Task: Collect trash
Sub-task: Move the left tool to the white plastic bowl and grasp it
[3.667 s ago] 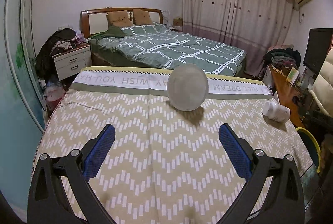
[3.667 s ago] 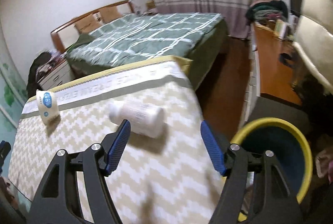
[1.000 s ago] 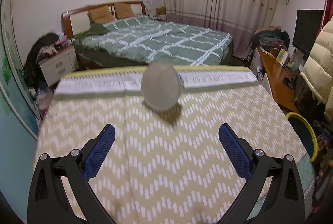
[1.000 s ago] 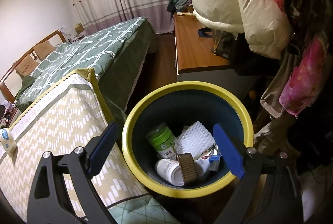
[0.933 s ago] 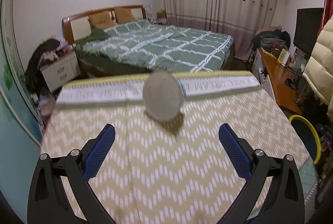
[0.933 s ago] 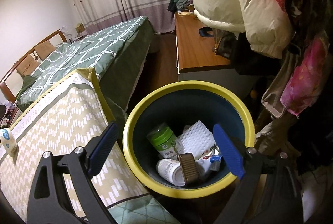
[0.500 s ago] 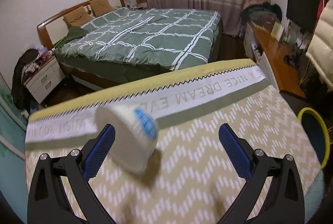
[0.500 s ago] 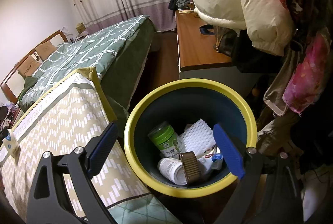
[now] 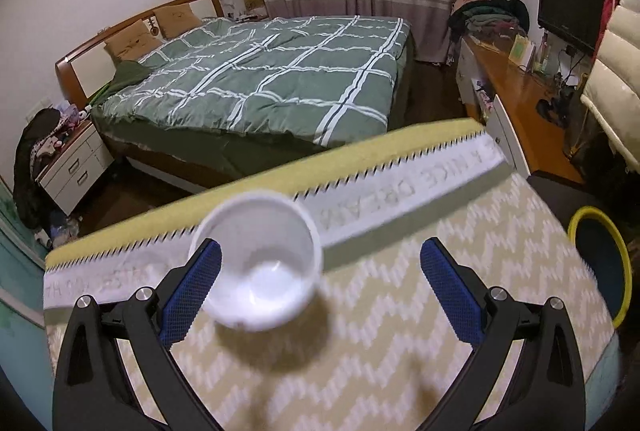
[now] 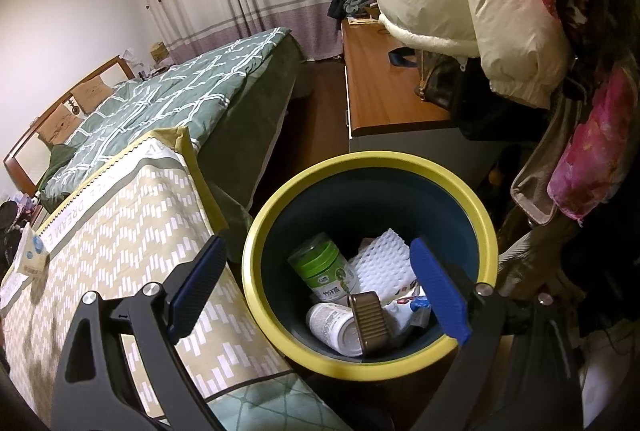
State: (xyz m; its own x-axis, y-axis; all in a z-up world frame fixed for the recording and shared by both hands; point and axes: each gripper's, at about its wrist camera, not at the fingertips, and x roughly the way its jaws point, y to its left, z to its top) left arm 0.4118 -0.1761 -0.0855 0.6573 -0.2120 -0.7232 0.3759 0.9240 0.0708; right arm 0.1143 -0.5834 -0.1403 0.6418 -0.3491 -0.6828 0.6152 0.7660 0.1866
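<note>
Bedroom; zigzag cloth covers the counter (image 9: 360,331). Left tool (image 9: 320,287) spread wide, empty; white cup (image 9: 258,263) lies on its side between the pads, mouth toward the camera, crowding the left pad (image 9: 192,287). Judgement: centre the cup first, then close gently across the thin wall. Right tool (image 10: 318,287) spread, empty, over the bin (image 10: 460,191), which holds a green-lid jar (image 10: 322,267), bottle (image 10: 334,323), sponge (image 10: 380,267). Bed (image 9: 272,79) beyond.
</note>
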